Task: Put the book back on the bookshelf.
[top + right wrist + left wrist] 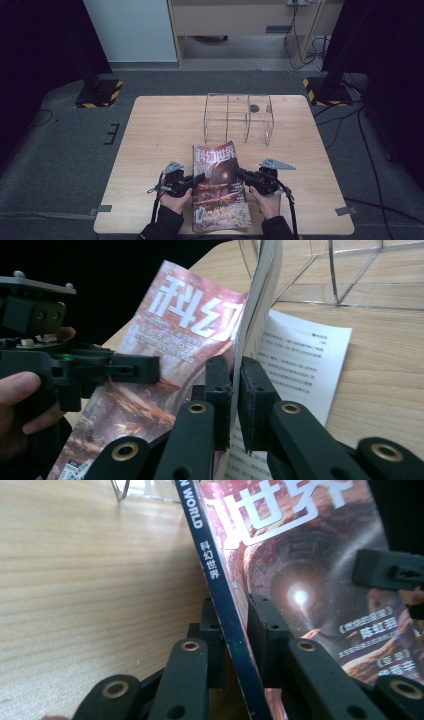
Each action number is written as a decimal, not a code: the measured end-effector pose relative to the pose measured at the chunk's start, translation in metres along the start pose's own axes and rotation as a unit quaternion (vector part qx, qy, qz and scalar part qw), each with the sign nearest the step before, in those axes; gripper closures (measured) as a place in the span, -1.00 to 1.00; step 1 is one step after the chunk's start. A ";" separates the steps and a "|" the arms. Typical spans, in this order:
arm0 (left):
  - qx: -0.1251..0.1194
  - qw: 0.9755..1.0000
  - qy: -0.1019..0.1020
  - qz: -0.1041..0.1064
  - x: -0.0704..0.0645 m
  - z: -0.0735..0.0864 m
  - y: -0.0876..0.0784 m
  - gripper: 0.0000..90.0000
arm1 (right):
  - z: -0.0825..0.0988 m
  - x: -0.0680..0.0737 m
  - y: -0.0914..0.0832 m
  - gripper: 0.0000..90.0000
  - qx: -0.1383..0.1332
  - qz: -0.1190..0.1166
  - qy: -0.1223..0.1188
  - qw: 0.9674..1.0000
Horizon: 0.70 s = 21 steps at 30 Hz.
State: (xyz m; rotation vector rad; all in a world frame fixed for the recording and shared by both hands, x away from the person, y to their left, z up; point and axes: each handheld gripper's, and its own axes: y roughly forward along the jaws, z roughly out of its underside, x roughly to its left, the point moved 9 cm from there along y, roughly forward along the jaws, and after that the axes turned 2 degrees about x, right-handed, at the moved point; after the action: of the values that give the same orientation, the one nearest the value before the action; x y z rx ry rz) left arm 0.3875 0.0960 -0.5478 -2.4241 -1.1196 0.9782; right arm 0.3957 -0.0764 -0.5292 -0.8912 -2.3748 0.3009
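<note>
A magazine (220, 185) with a reddish cover and white Chinese title lies at the near middle of the wooden table (160, 130). My left gripper (200, 178) is shut on its dark blue spine (215, 565), one pad on each side, as the left gripper view (235, 625) shows. My right gripper (240, 173) is shut on the opposite edge. In the right gripper view (235, 385) the cover (185, 325) and some pages stand lifted between the pads. A printed white page (300, 360) lies flat beneath them.
A clear partitioned rack (239, 117) stands just beyond the magazine, towards the table's far edge. Bare wood lies to the left and right of the magazine. Black stand bases with yellow-striped feet (100, 92) sit on the floor past the far corners.
</note>
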 end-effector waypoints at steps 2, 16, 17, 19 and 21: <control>-0.004 1.000 -0.003 0.001 -0.001 -0.003 -0.002 0.75 | 0.000 -0.002 -0.001 0.84 0.001 0.002 0.006 1.000; -0.061 0.998 0.021 0.025 -0.030 -0.045 -0.033 0.86 | -0.005 -0.011 -0.004 0.73 -0.016 0.007 0.031 0.999; -0.064 0.997 0.024 0.028 -0.033 -0.047 -0.035 0.86 | -0.006 -0.012 -0.005 0.70 -0.018 0.008 0.031 0.999; -0.069 0.997 0.030 0.034 -0.040 -0.052 -0.038 0.86 | -0.009 -0.015 -0.006 0.60 -0.026 0.009 0.037 0.999; -0.073 0.996 0.035 0.042 -0.046 -0.056 -0.041 0.86 | -0.009 -0.016 -0.006 0.58 -0.027 0.010 0.038 0.999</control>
State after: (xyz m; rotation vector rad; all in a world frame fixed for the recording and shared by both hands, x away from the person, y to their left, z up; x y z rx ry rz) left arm 0.3820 0.0890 -0.4649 -2.6183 -1.1091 0.8552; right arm 0.4076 -0.0917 -0.5263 -0.9357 -2.3149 0.2085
